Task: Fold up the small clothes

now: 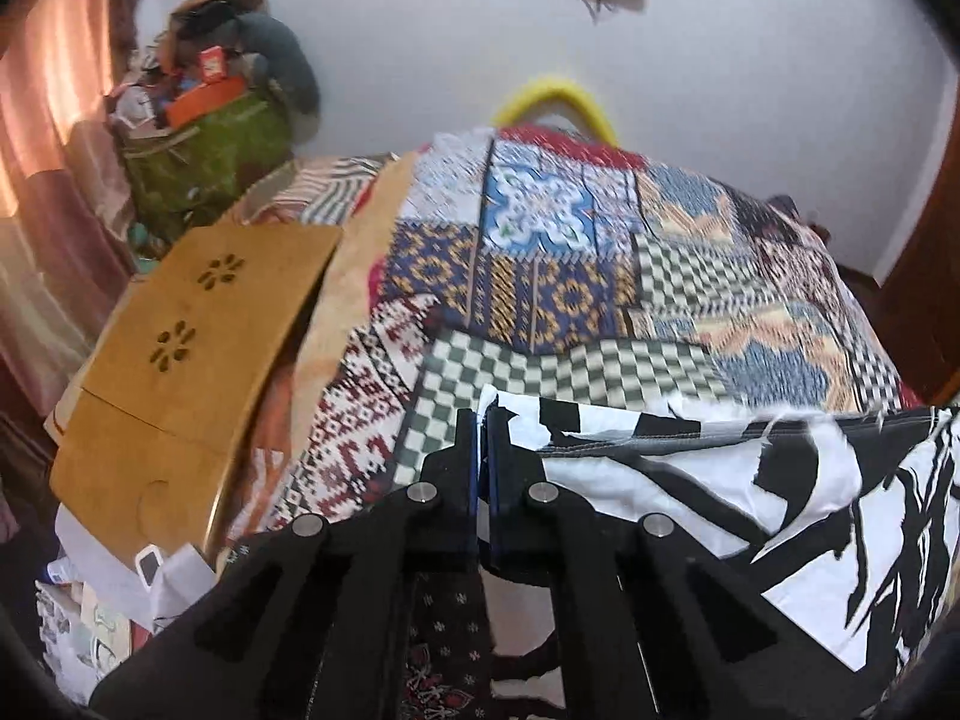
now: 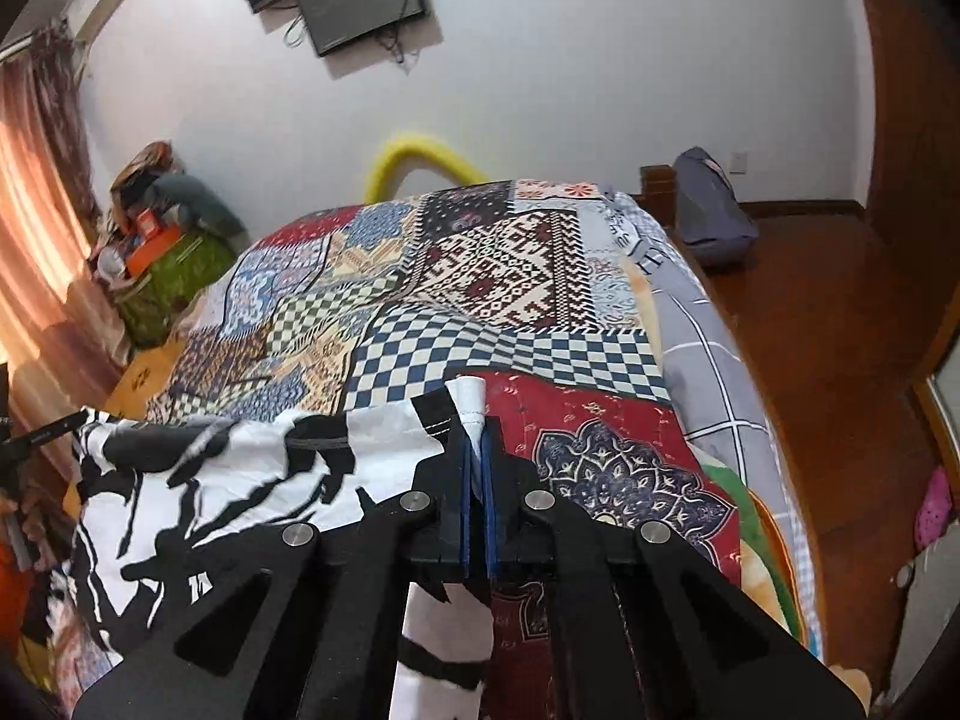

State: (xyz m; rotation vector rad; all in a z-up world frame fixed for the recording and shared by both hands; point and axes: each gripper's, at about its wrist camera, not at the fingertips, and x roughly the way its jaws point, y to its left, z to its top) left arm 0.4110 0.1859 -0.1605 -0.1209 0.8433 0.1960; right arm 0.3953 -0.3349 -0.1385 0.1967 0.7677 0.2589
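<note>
Bed (image 2: 708, 396) fills both views, covered with a patchwork quilt (image 2: 480, 276) of checks and geometric blocks; a tan lap tray (image 1: 198, 330) with cut-out flower holes lies on its left side, well apart from the work. The task's thing, a small black-and-white printed garment (image 1: 690, 480), hangs stretched in the air above the near end of the quilt, spanning from one tool to the other; whether its lower part touches the quilt cannot be told. Left tool (image 1: 483, 420) is closed on the garment's left top corner, fabric pinched between the blue pads with only a sliver showing. Right tool (image 2: 477, 438) is likewise clamped shut on the opposite corner, where a rolled white hem point sticks up past the fingertips. Judgement on handling: thin woven or knit cloth, very light, fully limp, no stiffness of its own; it sags and wrinkles between the two holds and drapes below them. Not fragile, not notably slippery against rubbery pads, though a shallow pinch on a hem could creep out under tension. Best holds appear to be the stitched corners and seams, as now, since doubled fabric gives the pads more to bite.
</note>
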